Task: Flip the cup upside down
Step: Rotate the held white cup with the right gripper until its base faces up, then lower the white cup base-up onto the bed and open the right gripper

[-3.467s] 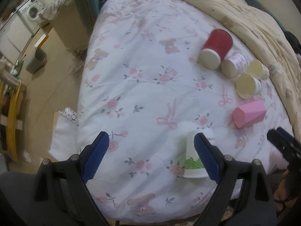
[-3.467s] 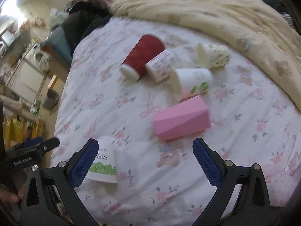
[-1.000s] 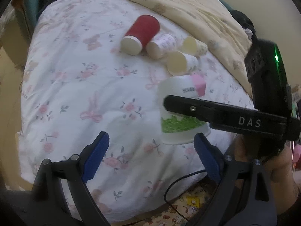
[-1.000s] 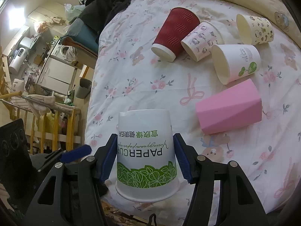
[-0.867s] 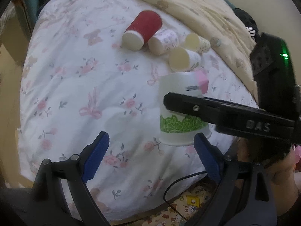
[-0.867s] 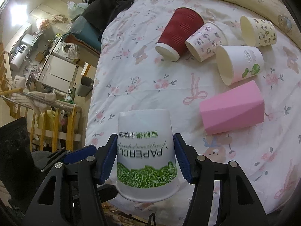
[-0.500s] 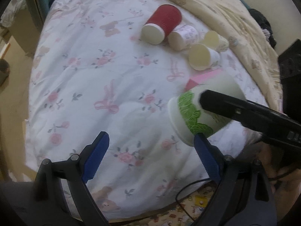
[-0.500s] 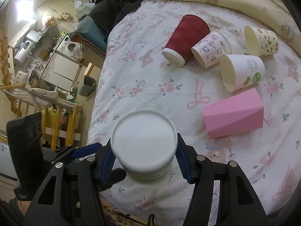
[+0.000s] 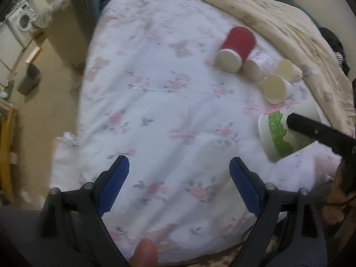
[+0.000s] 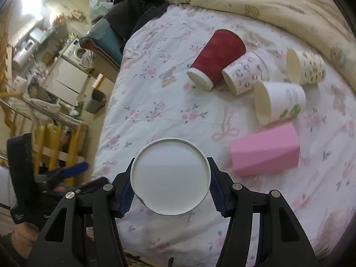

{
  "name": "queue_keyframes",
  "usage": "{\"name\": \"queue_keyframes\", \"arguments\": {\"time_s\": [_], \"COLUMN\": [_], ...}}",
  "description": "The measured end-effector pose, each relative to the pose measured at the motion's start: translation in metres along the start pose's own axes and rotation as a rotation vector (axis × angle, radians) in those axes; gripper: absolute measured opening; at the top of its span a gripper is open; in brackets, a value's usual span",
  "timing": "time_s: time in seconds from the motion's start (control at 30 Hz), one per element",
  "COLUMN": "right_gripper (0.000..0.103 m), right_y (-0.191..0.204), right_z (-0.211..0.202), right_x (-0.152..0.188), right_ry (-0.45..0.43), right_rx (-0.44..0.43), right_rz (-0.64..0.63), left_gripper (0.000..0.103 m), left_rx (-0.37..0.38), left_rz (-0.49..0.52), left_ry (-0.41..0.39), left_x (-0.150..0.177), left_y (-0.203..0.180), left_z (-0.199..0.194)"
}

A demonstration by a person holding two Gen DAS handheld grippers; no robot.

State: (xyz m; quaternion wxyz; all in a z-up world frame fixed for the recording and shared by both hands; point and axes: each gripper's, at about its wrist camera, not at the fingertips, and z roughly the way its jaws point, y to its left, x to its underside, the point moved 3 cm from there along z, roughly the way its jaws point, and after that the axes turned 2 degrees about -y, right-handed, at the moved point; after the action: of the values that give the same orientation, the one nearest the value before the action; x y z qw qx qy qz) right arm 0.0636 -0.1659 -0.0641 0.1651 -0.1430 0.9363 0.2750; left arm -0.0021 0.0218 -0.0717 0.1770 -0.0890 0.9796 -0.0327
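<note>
My right gripper [image 10: 170,187] is shut on a white paper cup with a green leaf band [image 10: 170,175]. The cup is tipped so one round end faces the right wrist camera, hiding its side. In the left wrist view the same cup [image 9: 282,133] hangs tilted above the bed's right side, its green-banded wide rim towards the left, with a black finger [image 9: 320,133] of the right gripper across it. My left gripper [image 9: 179,184] is open and empty over the floral bedsheet [image 9: 155,111], well left of the cup.
Several cups lie on their sides further back: a red ribbed cup [image 10: 219,59], two patterned cups [image 10: 245,72] [image 10: 306,65], a white cup [image 10: 278,102] and a pink faceted cup [image 10: 264,153]. A beige quilt [image 10: 278,2] borders the far side. The bed edge drops to the floor on the left.
The right gripper picked the cup up from the bed, held it bottom-up, then rotated it onto its side. The left gripper drew back to the left, staying open.
</note>
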Motion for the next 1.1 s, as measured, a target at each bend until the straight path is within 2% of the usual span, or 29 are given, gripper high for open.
{"name": "queue_keyframes", "arguments": {"time_s": [0.1, 0.27, 0.47, 0.67, 0.83, 1.0, 1.1], "right_gripper": [0.06, 0.06, 0.06, 0.061, 0.065, 0.081, 0.082], "right_y": [0.01, 0.027, 0.039, 0.038, 0.033, 0.029, 0.032], "right_z": [0.014, 0.048, 0.09, 0.116, 0.126, 0.127, 0.12], "right_x": [-0.01, -0.022, -0.027, -0.023, -0.021, -0.019, -0.019], "right_ry": [0.017, -0.002, 0.0, 0.055, 0.102, 0.134, 0.134], "right_rx": [0.034, 0.084, 0.193, 0.224, 0.203, 0.166, 0.13], "right_rz": [-0.049, -0.133, -0.252, -0.266, -0.225, -0.18, -0.175], "left_gripper": [0.09, 0.09, 0.09, 0.094, 0.094, 0.094, 0.096], "left_rx": [-0.028, 0.018, 0.025, 0.031, 0.026, 0.019, 0.035], "left_rz": [-0.037, -0.127, -0.12, -0.123, -0.13, -0.13, -0.128], "left_ry": [0.021, 0.061, 0.058, 0.057, 0.049, 0.044, 0.035], "left_x": [0.002, 0.004, 0.005, 0.002, 0.002, 0.0, 0.0], "left_y": [0.013, 0.03, 0.029, 0.03, 0.033, 0.035, 0.033], "left_z": [0.006, 0.009, 0.004, 0.003, 0.002, 0.002, 0.0]}}
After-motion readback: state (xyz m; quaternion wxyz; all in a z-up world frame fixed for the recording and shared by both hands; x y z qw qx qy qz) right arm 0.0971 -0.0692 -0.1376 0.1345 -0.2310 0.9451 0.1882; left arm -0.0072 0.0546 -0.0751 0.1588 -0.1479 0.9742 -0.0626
